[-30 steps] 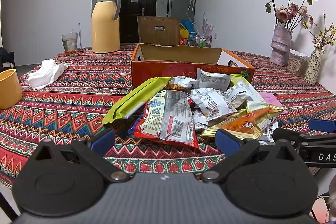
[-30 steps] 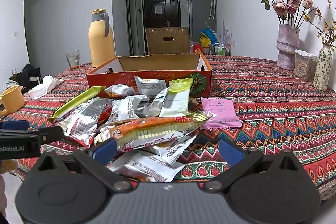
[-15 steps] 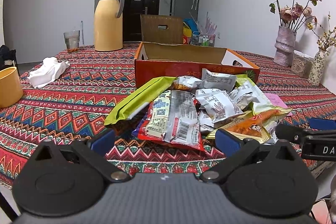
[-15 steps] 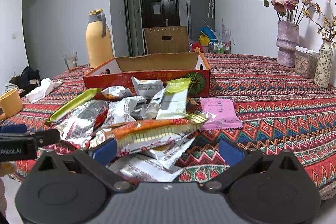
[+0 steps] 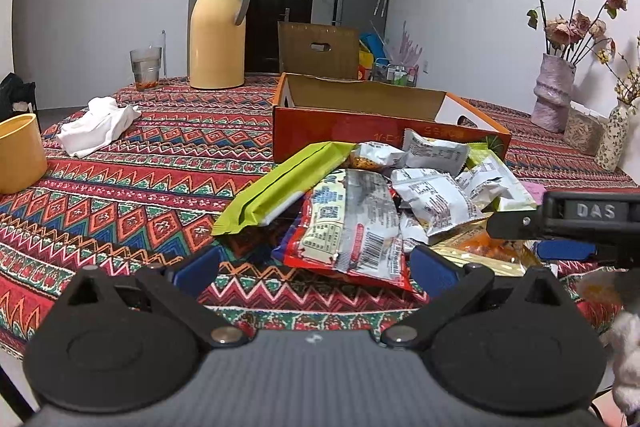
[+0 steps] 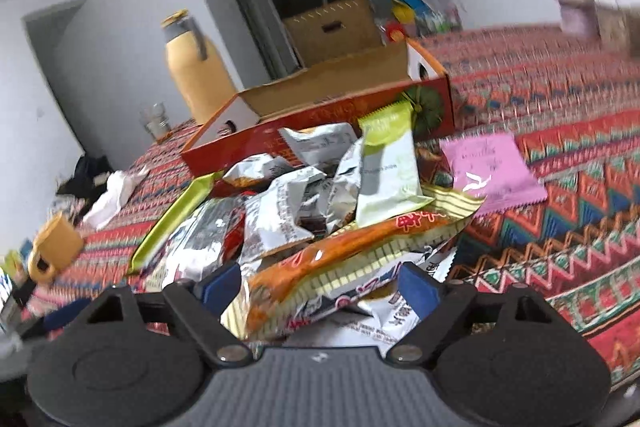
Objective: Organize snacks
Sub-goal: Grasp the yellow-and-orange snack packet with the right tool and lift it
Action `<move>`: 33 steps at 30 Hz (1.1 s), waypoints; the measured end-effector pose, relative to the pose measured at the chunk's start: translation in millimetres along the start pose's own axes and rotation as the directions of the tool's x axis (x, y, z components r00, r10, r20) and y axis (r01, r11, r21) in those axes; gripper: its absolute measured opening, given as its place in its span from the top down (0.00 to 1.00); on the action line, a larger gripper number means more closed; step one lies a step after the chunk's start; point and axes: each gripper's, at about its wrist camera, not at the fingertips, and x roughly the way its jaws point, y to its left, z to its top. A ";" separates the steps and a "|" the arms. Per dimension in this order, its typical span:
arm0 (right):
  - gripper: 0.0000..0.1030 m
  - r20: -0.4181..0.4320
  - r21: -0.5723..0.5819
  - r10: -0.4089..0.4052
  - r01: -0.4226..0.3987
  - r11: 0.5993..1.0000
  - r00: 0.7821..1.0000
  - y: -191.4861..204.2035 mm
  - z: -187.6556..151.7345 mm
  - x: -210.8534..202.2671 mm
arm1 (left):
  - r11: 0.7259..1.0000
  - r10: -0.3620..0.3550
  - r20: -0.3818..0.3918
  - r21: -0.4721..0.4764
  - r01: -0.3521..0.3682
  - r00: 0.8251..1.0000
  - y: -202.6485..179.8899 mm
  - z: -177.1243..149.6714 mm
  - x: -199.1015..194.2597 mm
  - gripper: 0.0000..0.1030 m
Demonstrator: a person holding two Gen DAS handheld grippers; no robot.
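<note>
Legible writing: "DAS" in raised letters on the black body of the right gripper (image 5: 560,247), seen side-on at the right edge of the left wrist view. Barcode and QR code visible on the red and silver packet (image 5: 352,235); small print there not readable. Red characters on the orange packet (image 6: 348,255) and pale characters on the front wall of the orange cardboard box (image 5: 384,135), neither clear enough to read. Right wrist view motion-blurred throughout.

Left gripper (image 5: 314,265): jaws wide apart, blue pads clear of everything, poised just short of the red and silver packet at the near edge of the snack pile (image 5: 400,195). Nothing held.

Right gripper (image 6: 320,285): jaws just been closing, not yet clamped. Near end of the orange packet lying between the blue pads; left pad close beside it, contact not confirmed; gap remaining at the right pad.

Location of snacks: heaped loose on the patterned tablecloth (image 5: 140,187), directly in front of the open box. Box interior appears empty as far as visible. Pink sachet (image 6: 492,171) flat on the cloth at the pile's right edge.
</note>
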 end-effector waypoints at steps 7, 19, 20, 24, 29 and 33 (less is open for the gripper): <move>0.18 -0.021 0.038 -0.078 0.079 0.996 0.997 1.2 6.9 15.9 | 1.000 -0.008 -0.013 -0.018 0.007 1.000 7.1 -0.7 5.7 0.00; 0.58 0.002 0.078 -0.045 0.045 0.996 0.999 2.3 15.3 30.2 | 0.999 -0.006 -0.017 -0.039 0.005 1.000 13.7 -0.7 6.8 0.00; 0.61 0.009 0.092 -0.035 0.034 0.995 0.999 0.0 15.8 28.9 | 0.999 -0.006 -0.016 -0.039 0.006 1.000 13.8 -0.6 6.7 0.00; 0.66 0.046 0.123 -0.016 0.010 0.992 0.999 -6.8 18.0 19.8 | 0.999 -0.006 -0.014 -0.036 0.005 1.000 13.0 0.7 6.1 0.00; 0.69 0.096 0.151 0.002 -0.016 0.988 0.995 -15.8 22.6 8.4 | 0.999 0.001 -0.007 -0.032 -0.001 1.000 10.2 2.5 4.4 0.00; 0.71 0.131 0.167 0.008 -0.030 0.985 0.991 -24.2 27.6 -1.7 | 1.000 0.008 0.002 -0.028 -0.008 1.000 7.7 4.4 1.6 0.00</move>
